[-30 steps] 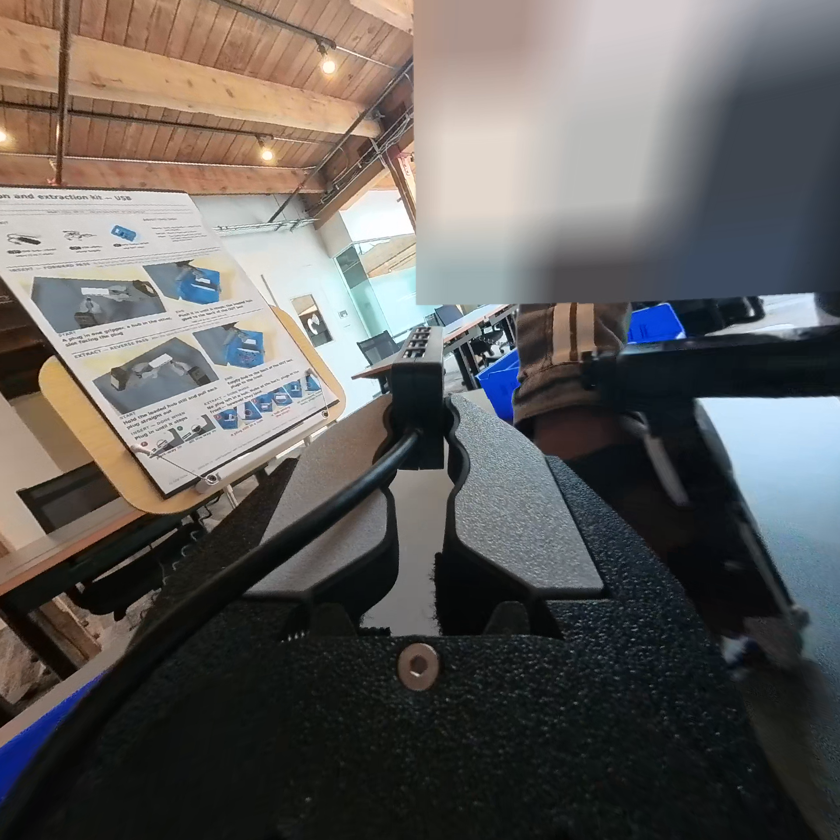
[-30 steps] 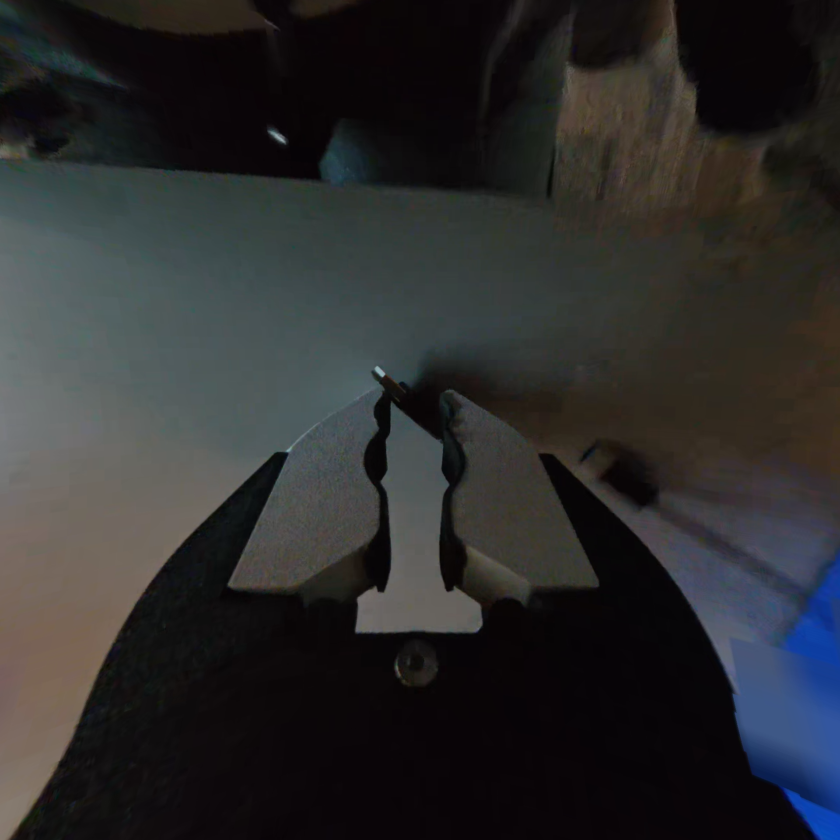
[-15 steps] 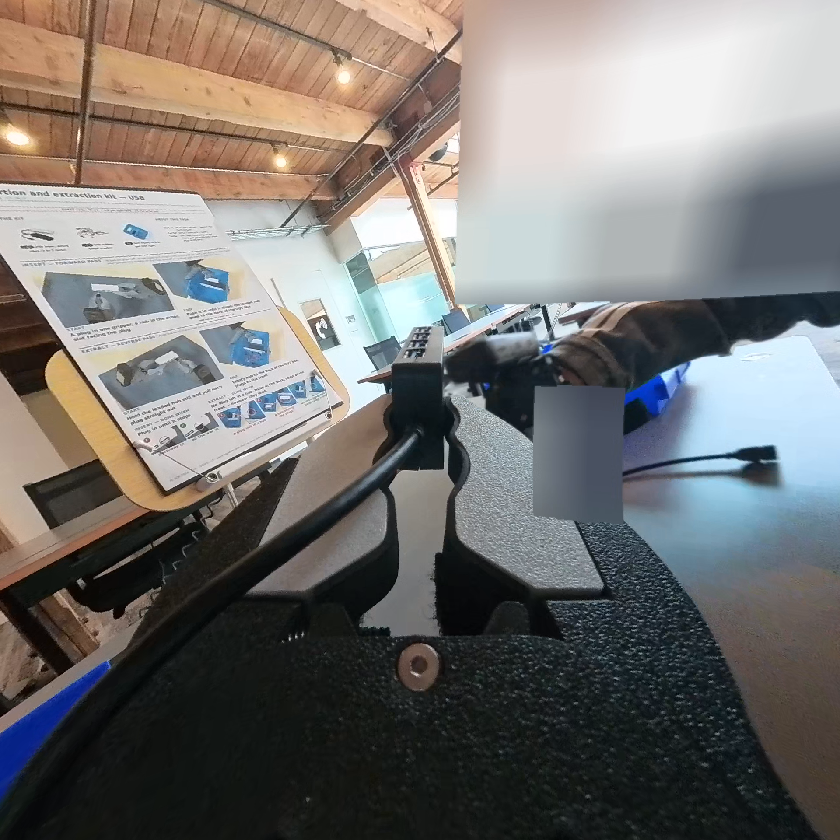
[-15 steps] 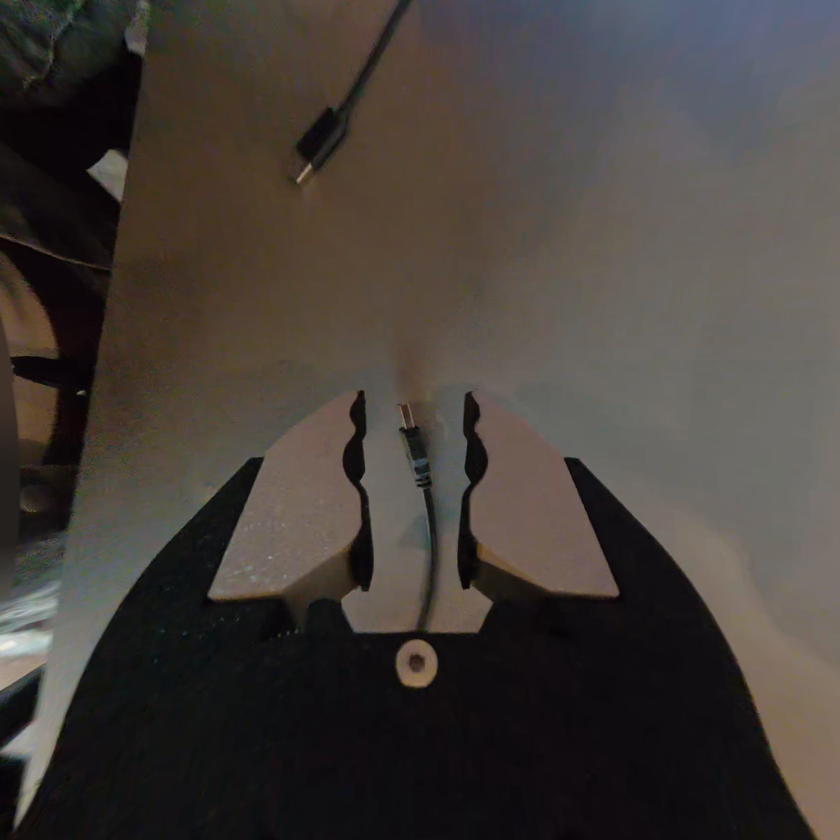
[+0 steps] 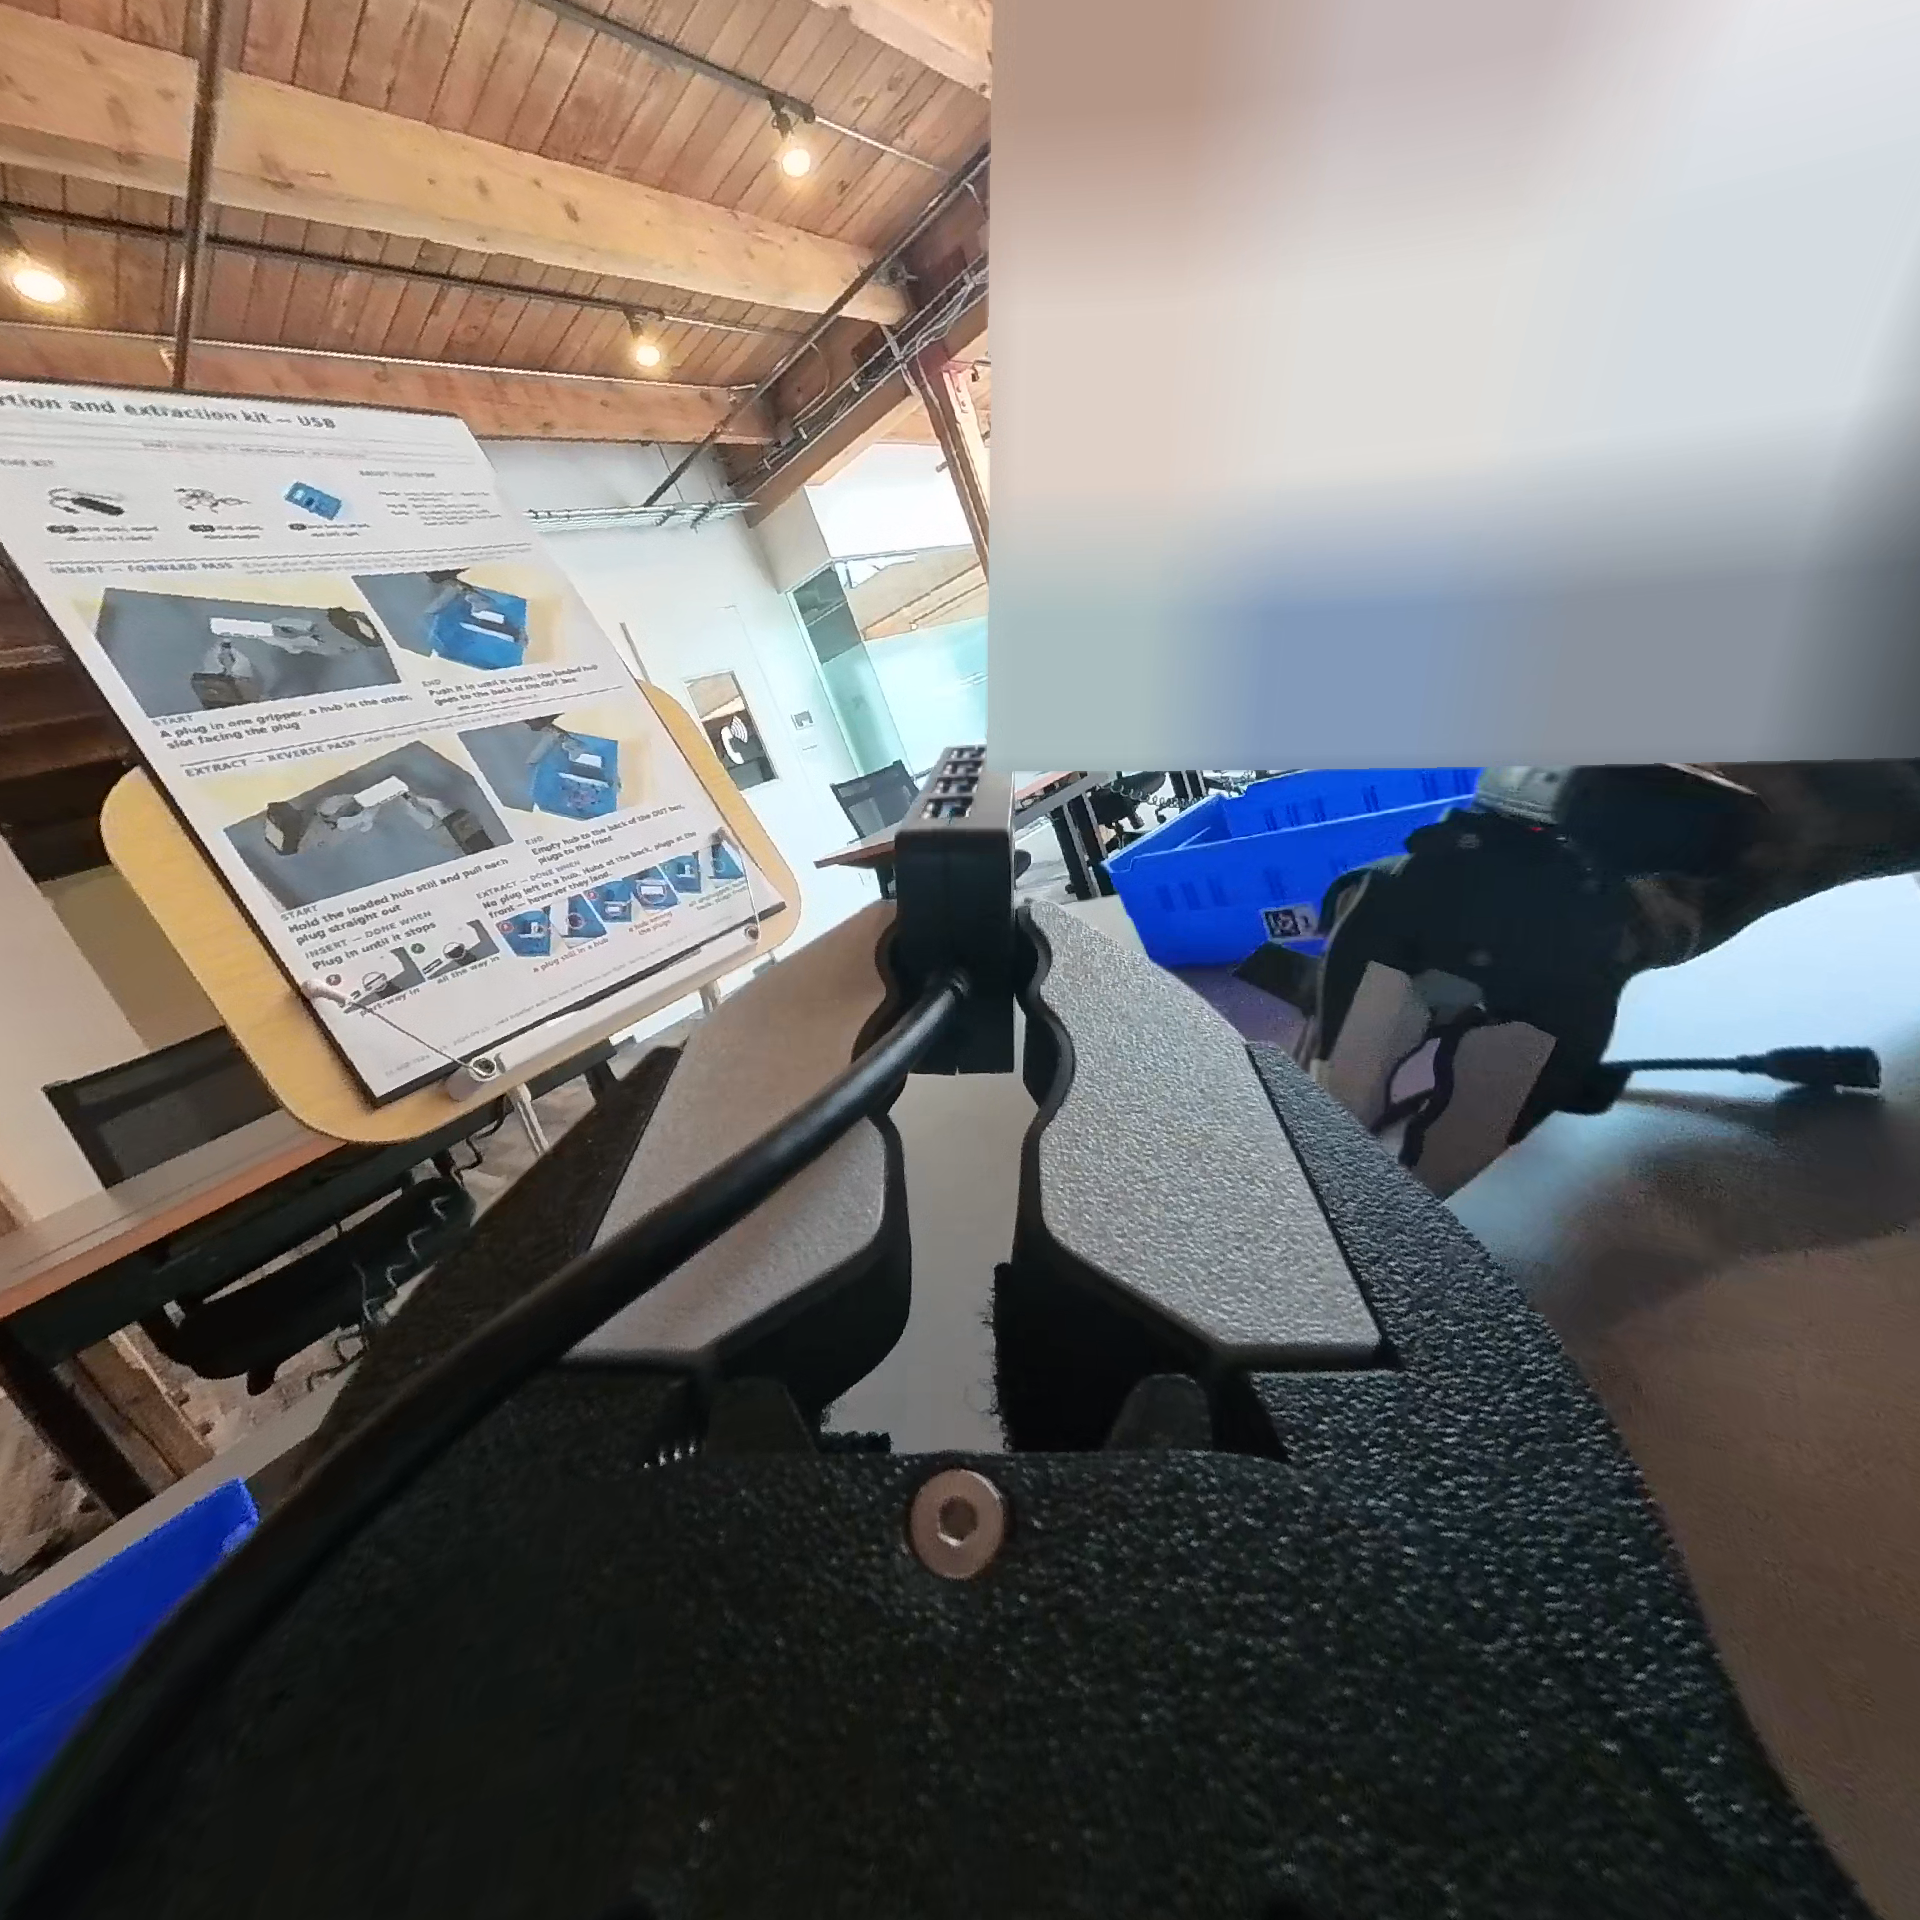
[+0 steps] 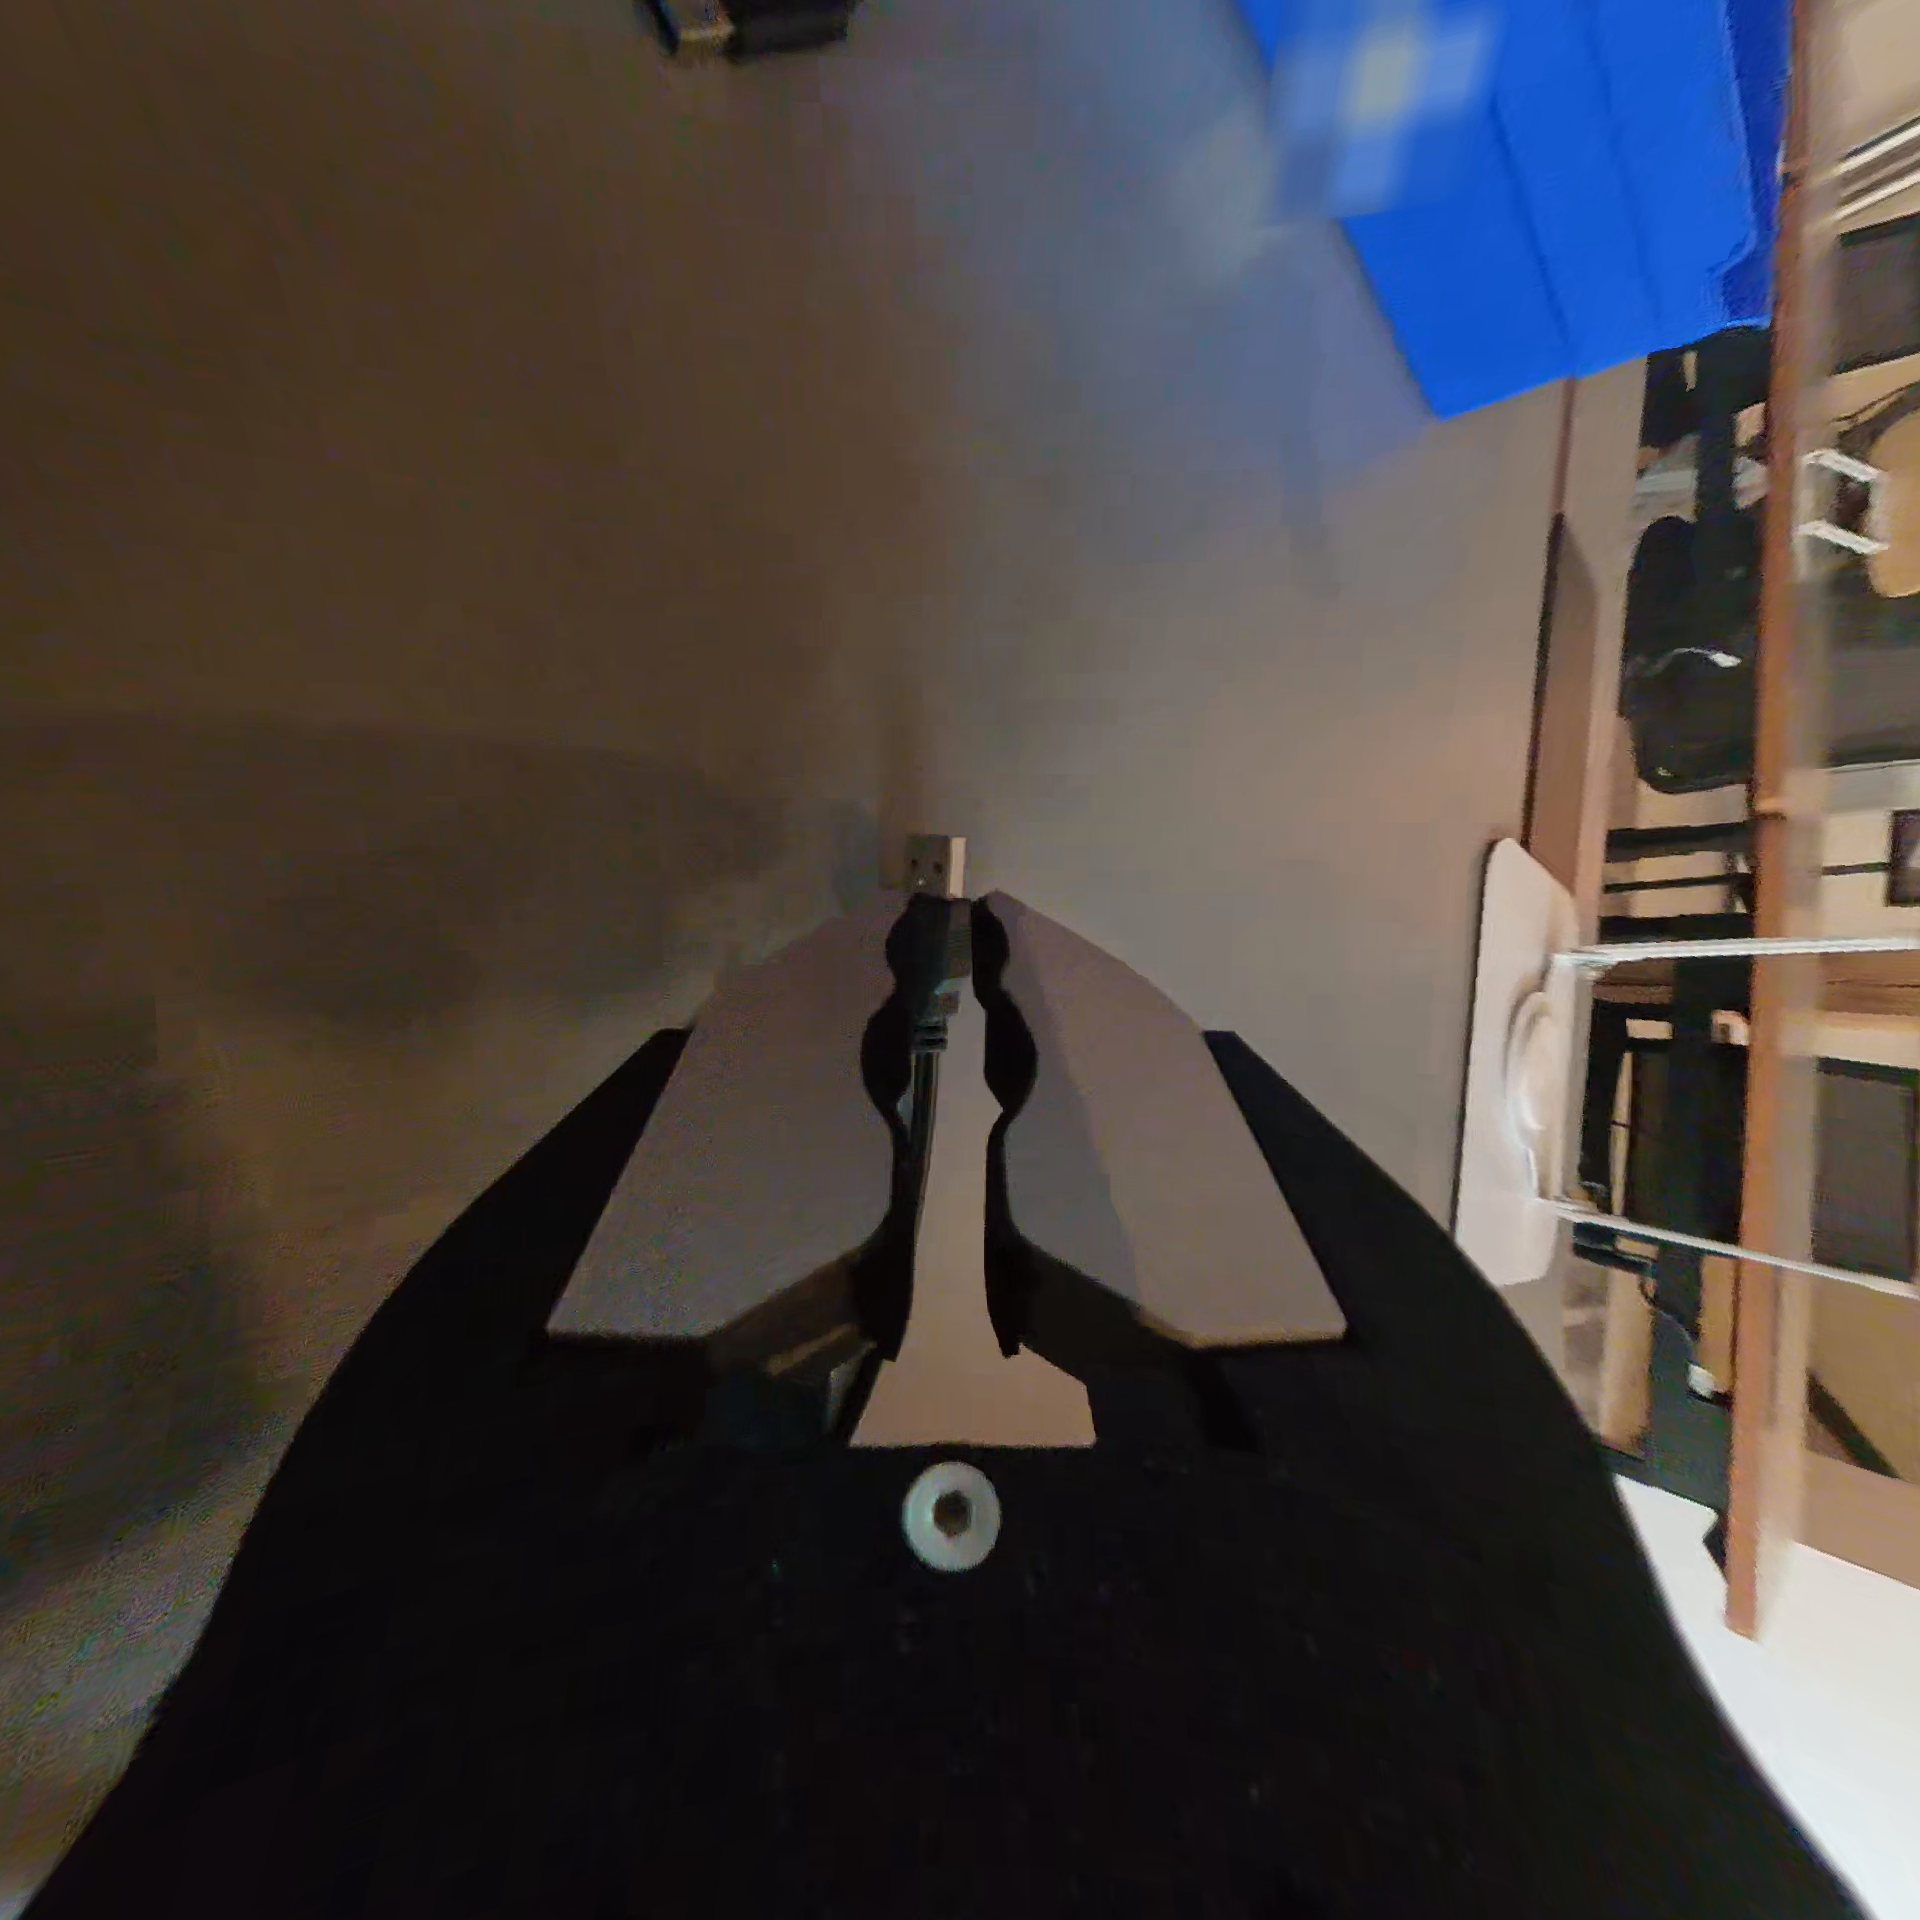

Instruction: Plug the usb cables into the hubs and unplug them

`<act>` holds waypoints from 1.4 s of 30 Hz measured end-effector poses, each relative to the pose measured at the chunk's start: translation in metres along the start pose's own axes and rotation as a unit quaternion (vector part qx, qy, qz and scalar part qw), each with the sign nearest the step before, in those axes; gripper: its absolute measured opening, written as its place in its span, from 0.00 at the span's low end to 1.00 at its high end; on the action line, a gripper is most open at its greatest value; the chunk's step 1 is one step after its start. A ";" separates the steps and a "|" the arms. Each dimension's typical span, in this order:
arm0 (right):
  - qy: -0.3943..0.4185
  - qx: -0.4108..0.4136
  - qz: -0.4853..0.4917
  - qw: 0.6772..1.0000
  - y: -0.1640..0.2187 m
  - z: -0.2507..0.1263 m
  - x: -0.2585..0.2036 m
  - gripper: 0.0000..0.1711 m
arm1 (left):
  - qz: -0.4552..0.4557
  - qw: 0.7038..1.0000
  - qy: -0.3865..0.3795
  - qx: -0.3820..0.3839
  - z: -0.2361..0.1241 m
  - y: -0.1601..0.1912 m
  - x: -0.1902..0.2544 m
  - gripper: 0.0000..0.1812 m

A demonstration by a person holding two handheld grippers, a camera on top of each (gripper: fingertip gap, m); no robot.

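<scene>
My left gripper is shut on a black USB hub. The hub stands on end between the fingertips, its row of ports facing up and away. The hub's own black cable runs back to the lower left. My right gripper is shut on a black USB cable plug; the silver connector sticks out past the fingertips above the grey table. The right gripper also shows in the left wrist view, low over the table at the right. Another cable plug lies on the table beside it.
A blue bin stands at the back of the table, also in the right wrist view. An instruction sheet on a wooden stand rises at the left. A dark object lies at the far table edge. A blue edge shows lower left. Across from one pair of fingers to the other is roughly 20 cm.
My right gripper has closed on the cable plug that lay between its open fingers, lifted it and swung round. The left gripper still holds the hub, almost unmoved.
</scene>
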State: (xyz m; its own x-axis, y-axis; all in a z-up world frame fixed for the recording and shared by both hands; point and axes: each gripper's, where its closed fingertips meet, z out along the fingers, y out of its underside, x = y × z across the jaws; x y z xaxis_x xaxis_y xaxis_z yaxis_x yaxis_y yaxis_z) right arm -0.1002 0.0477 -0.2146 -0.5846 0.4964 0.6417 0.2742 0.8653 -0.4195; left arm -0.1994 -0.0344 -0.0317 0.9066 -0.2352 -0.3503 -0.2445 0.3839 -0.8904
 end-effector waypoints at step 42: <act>-0.184 0.046 -0.003 0.982 0.019 0.026 0.004 0.10 | -0.032 0.999 -0.002 -0.006 -0.008 0.015 -0.010 0.10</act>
State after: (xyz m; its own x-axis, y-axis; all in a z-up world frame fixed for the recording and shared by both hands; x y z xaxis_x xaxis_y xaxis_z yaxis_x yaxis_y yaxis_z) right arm -0.1172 0.0644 -0.2367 -0.8271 0.4179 0.3758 0.2096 0.8497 -0.4838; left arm -0.2147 -0.0335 -0.0445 0.9222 -0.2548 -0.2909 -0.1899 0.3568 -0.9147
